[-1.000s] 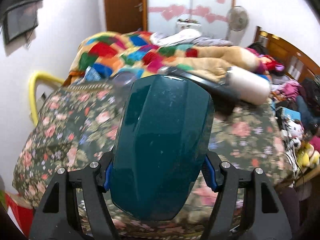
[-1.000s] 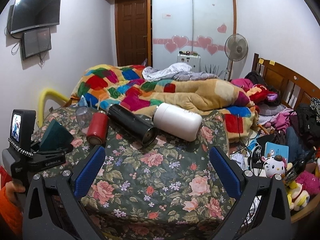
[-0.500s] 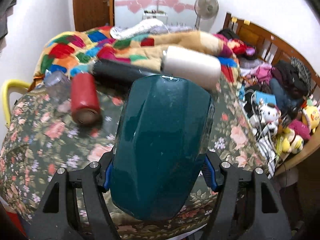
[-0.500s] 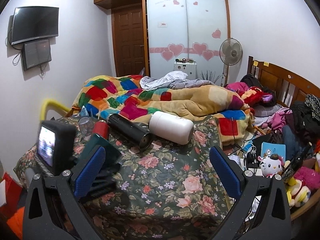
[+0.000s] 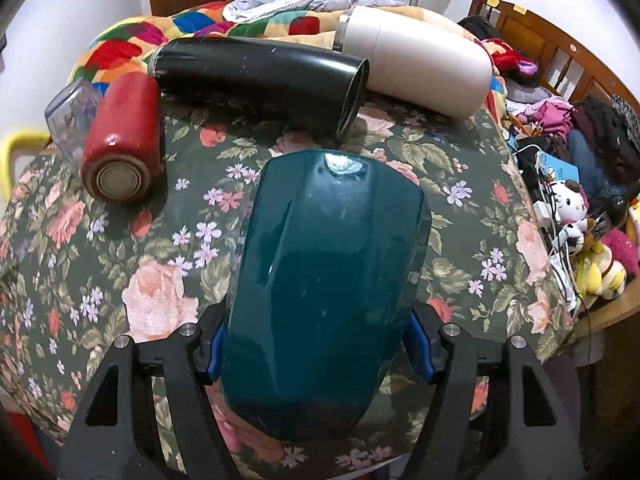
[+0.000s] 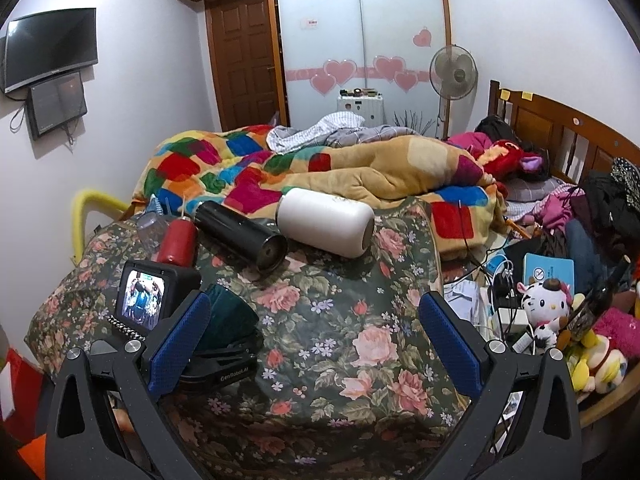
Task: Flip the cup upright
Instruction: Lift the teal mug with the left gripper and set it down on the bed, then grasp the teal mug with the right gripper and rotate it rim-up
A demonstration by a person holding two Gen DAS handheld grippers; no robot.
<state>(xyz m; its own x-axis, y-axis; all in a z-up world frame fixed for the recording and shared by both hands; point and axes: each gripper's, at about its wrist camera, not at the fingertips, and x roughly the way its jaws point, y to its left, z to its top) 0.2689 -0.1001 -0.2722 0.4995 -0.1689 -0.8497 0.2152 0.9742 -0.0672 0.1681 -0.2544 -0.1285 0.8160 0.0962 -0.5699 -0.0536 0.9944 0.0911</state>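
- The left gripper point(image 5: 318, 354) was clamped on a glossy, faceted teal cup point(image 5: 324, 300) held between its blue pads.
- Beyond its jaws lay smooth black point(image 5: 260, 76), red point(image 5: 124, 136) and white point(image 5: 416, 60) cylinders on floral cloth point(image 5: 460, 216).
- The right gripper point(image 6: 314, 346) stood wide apart, empty.

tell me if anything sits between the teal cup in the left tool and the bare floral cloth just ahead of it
Nothing visible does. The left tool is shut on the teal cup, and the floral cloth around it is bare. The red cup, black tumbler and white tumbler lie farther back.
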